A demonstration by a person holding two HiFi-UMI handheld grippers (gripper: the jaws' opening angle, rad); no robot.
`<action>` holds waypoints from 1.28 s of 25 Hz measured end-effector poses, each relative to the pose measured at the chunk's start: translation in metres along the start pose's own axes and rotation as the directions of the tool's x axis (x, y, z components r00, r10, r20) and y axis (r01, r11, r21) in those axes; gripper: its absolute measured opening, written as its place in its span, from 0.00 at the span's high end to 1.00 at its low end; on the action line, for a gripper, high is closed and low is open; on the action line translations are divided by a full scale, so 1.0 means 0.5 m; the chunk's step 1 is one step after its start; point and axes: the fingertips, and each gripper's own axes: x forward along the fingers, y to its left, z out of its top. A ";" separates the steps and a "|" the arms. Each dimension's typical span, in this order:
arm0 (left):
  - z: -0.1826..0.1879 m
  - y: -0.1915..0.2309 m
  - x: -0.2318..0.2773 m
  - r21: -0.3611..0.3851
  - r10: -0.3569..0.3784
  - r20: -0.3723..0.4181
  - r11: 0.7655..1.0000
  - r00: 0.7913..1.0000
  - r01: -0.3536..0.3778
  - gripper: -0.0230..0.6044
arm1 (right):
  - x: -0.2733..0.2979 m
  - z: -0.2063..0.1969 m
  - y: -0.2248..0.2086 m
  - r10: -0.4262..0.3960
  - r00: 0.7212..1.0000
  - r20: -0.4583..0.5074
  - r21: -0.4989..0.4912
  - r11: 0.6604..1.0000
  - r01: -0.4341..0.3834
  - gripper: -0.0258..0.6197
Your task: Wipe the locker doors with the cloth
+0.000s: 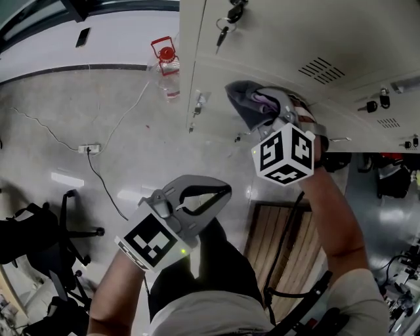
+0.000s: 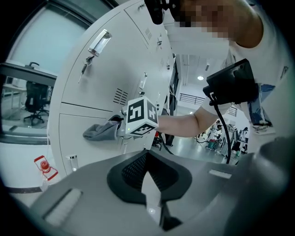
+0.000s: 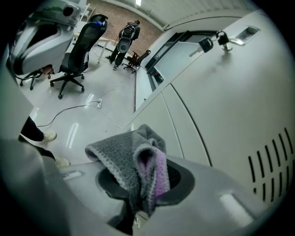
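The pale locker doors [image 1: 275,59] fill the upper right of the head view. My right gripper [image 1: 261,113] is shut on a grey cloth [image 1: 248,104] with a purple inner side, and holds it up at a lower door. In the right gripper view the cloth [image 3: 138,159] bulges out of the jaws, with the locker door [image 3: 221,106] just beyond it. The left gripper view shows the cloth [image 2: 99,130] at the door face; whether it touches is unclear. My left gripper [image 1: 220,192] hangs lower, away from the lockers, shut and holding nothing.
Keys [image 1: 231,16] hang in the door locks. On the floor to the left are a red-capped bottle [image 1: 167,65], a power strip [image 1: 88,149] with cables and a dark office chair [image 1: 39,236]. Wooden slats [image 1: 282,236] lie below the lockers.
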 end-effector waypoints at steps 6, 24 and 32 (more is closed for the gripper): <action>-0.010 0.016 0.009 -0.011 0.008 -0.009 1.000 1.000 -0.008 0.96 | 0.049 -0.011 0.038 0.039 0.999 -0.013 -0.009 0.999 -0.039 0.82; -0.048 0.071 -0.002 -0.046 0.069 -0.032 0.996 0.997 -0.070 0.96 | 0.265 -0.084 0.228 0.197 0.975 -0.102 0.015 0.980 -0.196 0.82; -0.059 0.088 -0.016 -0.066 0.100 -0.031 0.993 0.995 -0.102 0.96 | 0.337 -0.123 0.295 0.248 0.957 -0.151 0.016 0.969 -0.248 0.82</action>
